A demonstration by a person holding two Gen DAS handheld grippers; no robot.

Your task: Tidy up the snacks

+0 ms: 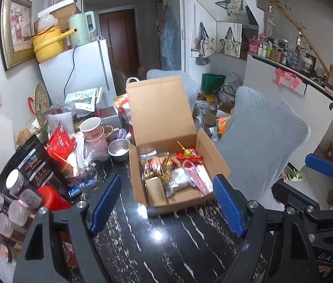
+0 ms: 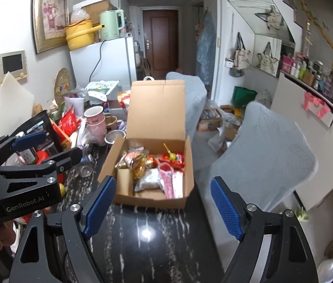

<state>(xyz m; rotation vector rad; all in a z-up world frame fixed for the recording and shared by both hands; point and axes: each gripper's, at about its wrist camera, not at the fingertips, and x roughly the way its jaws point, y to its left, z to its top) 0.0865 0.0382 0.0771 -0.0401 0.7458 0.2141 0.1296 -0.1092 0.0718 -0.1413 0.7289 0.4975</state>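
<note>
Two grippers, both with jaws spread and nothing between the pads; left gripper (image 1: 167,205) and right gripper (image 2: 164,205) hover over the dark marble table (image 1: 166,247); cardboard box (image 1: 216,162) of snacks (image 1: 178,172) lies at twelve o'clock from each, lid flap upright, long axis running away from the tools; right gripper looks squarer to it, likely the nearer.

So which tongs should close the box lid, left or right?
Probably either; the right tongs look slightly better lined up. Both are open and empty, short of the cardboard box, whose lid stands up at the far side. The left tongs sit a bit left of it.
</note>
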